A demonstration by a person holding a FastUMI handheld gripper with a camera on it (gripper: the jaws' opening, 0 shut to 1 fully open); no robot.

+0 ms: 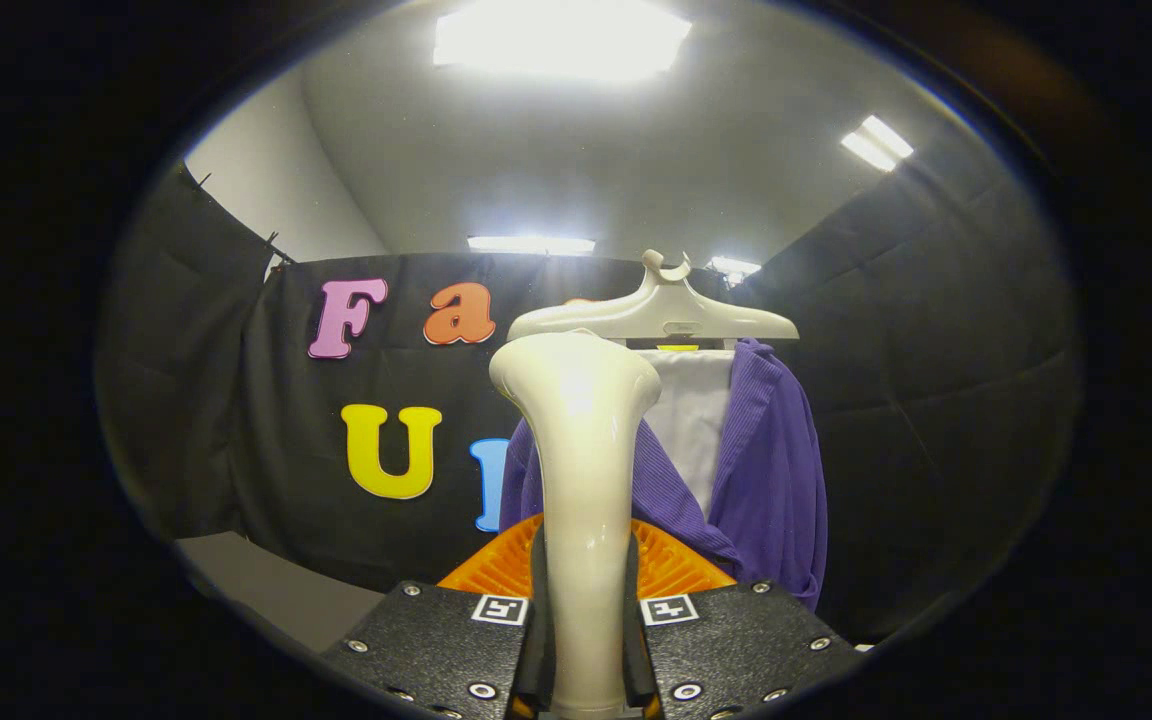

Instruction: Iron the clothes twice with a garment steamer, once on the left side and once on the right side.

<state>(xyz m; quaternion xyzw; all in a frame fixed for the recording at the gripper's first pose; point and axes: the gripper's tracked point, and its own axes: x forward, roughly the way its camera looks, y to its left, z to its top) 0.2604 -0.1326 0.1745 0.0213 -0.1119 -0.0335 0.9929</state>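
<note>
Both fingers of the claw (586,640) press on the neck of the cream steamer (581,470), which stands upright between them with its flared head raised in front of the purple jacket (771,480) on its hanger (656,315). One risk, as I judge it, is the glossy neck slipping or twisting in that narrow grip (an orange ribbed part (671,565) sits just beyond the fingers), so the head would tilt off the cloth. Another is pushing too hard, which could swing the jacket away and leave one side missed.
</note>
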